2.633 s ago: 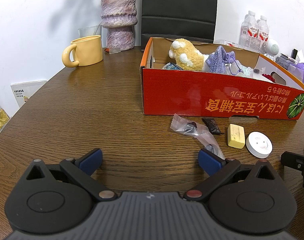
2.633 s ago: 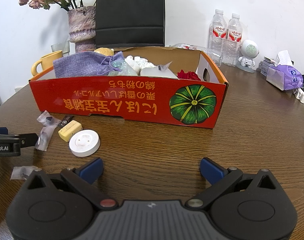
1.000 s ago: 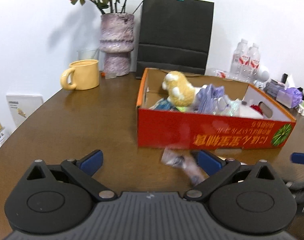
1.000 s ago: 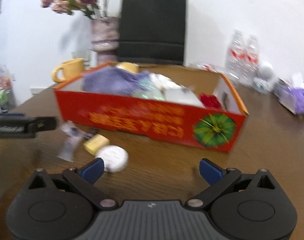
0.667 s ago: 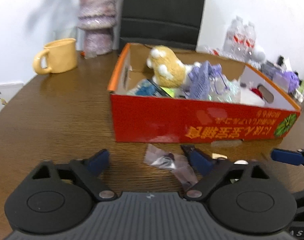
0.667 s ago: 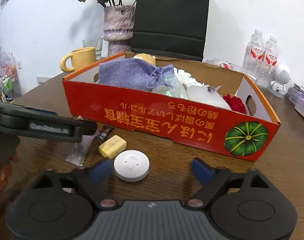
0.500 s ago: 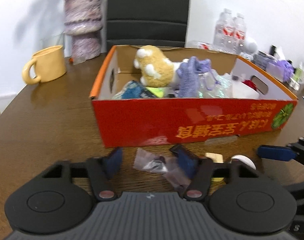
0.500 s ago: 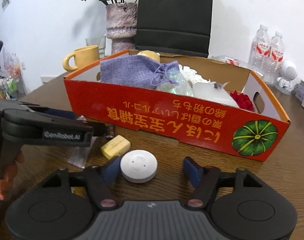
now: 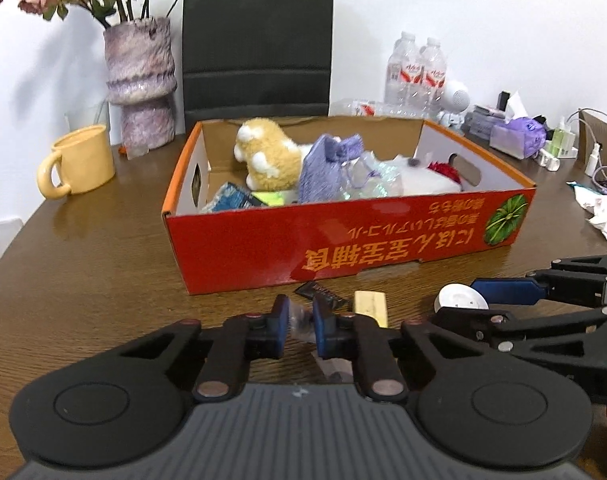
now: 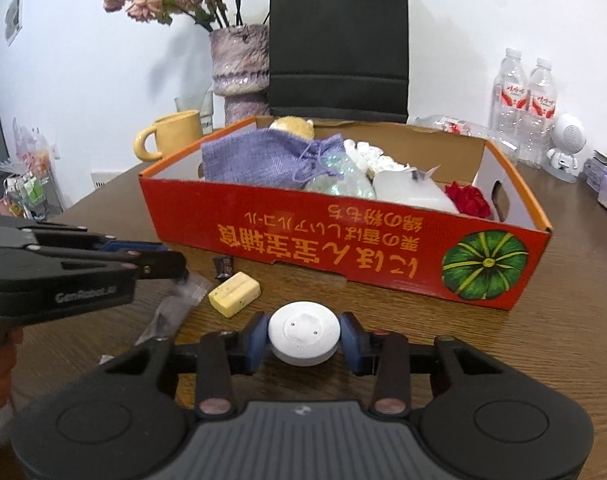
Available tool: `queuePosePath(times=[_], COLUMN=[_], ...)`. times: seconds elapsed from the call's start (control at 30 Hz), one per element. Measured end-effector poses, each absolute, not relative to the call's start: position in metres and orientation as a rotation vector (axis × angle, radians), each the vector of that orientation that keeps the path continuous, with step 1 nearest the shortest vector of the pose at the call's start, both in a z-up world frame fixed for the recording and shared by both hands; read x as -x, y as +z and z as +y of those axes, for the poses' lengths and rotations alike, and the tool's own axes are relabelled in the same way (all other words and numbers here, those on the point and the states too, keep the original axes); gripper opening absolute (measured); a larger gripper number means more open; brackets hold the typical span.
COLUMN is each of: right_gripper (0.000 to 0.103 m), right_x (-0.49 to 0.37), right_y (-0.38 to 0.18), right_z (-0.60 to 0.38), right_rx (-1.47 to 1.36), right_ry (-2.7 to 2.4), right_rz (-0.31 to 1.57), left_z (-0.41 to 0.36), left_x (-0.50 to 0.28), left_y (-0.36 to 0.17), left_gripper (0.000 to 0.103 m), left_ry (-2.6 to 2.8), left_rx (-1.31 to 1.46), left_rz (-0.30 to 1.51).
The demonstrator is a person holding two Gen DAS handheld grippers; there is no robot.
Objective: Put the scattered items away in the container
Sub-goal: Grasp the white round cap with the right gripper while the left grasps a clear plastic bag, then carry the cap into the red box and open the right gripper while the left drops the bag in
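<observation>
The red cardboard box [image 10: 343, 248] already holds plush and pouches, while just before it the left gripper [image 9: 300, 326] pinches the crinkled clear plastic packet [image 9: 299, 318], whose contents are unclear, and the right gripper [image 10: 303, 338] is closing round the white round plastic puck [image 10: 303, 334], the yellow block [image 10: 234, 288] and dark wrapper [image 10: 223, 266] still waiting.

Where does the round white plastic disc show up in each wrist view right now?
Left wrist view: the round white plastic disc sits at lower right, on the wooden table, between the right gripper pads.
Right wrist view: the disc is low at centre, between the blue pads of the right gripper, whose jaws are closing.
Shared landmark: the red cardboard box, just behind the disc.
</observation>
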State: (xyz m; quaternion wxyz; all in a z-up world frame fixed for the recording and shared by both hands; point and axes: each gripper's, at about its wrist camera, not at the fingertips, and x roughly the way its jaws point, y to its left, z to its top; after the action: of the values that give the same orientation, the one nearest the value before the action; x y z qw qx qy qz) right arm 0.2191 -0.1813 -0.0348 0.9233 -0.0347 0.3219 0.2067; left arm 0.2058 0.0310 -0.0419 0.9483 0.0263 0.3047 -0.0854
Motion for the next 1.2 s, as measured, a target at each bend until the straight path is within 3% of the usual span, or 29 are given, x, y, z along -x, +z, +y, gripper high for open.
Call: queuePosePath(times=[0.2,0.43,0.47,0.53,0.57,0.6,0.77,0.83,0.87,0.97,1.03,1.2], right_gripper=[0.038,0.038,0.038,0.038,0.038,0.038,0.038,0.038,0.038,0.038,0.038,0.038], right_x=[-0.209,-0.202,-0.202,-0.202,-0.202,-0.203,-0.205,-0.205,-0.205,-0.206,-0.207,-0.206], right_y=[-0.024,-0.017,-0.018,-0.02,-0.021,-0.023,-0.032,-0.033,-0.033,-0.034,-0.035,-0.034], right_z=[-0.189,-0.193,-0.194,-0.195,-0.196,-0.197,-0.199,-0.2,-0.201,-0.205,-0.208,-0.21], right_rx=[0.061,0.051,0.051,0.053,0.053,0.053,0.046,0.043,0.04,0.032,0.027,0.017], right_ry=[0.42,0.418,0.418,0.415,0.414,0.412,0.408,0.409,0.408,0.407,0.405,0.412], right_rz=[0.63,0.617,0.618,0.623,0.627,0.632,0.65,0.654,0.654,0.656,0.659,0.656], left_z=[0.031,0.035,0.038,0.045,0.047,0.048,0.038,0.035,0.035,0.033,0.033,0.032], left_x=[-0.19,-0.183,-0.184,-0.188,-0.19,-0.192,-0.204,-0.212,-0.214,-0.21,-0.207,-0.2], left_y=[-0.03,-0.026,-0.028,-0.033,-0.036,-0.038,-0.05,-0.056,-0.059,-0.06,-0.058,-0.057], left_gripper=[0.003,0.005,0.011,0.037,0.057,0.062,0.067,0.062,0.049,0.029,0.005,0.002], left_ry=[-0.19,-0.19,-0.185,-0.179,-0.175,-0.171,-0.17,-0.153,-0.151,-0.159,-0.17,-0.179], left_rx=[-0.055,-0.022,-0.006,0.03,0.041,0.042,-0.001,-0.014,-0.01,-0.037,-0.03,-0.036], left_rz=[0.577,0.564,0.572,0.601,0.617,0.63,0.674,0.707,0.721,0.71,0.707,0.687])
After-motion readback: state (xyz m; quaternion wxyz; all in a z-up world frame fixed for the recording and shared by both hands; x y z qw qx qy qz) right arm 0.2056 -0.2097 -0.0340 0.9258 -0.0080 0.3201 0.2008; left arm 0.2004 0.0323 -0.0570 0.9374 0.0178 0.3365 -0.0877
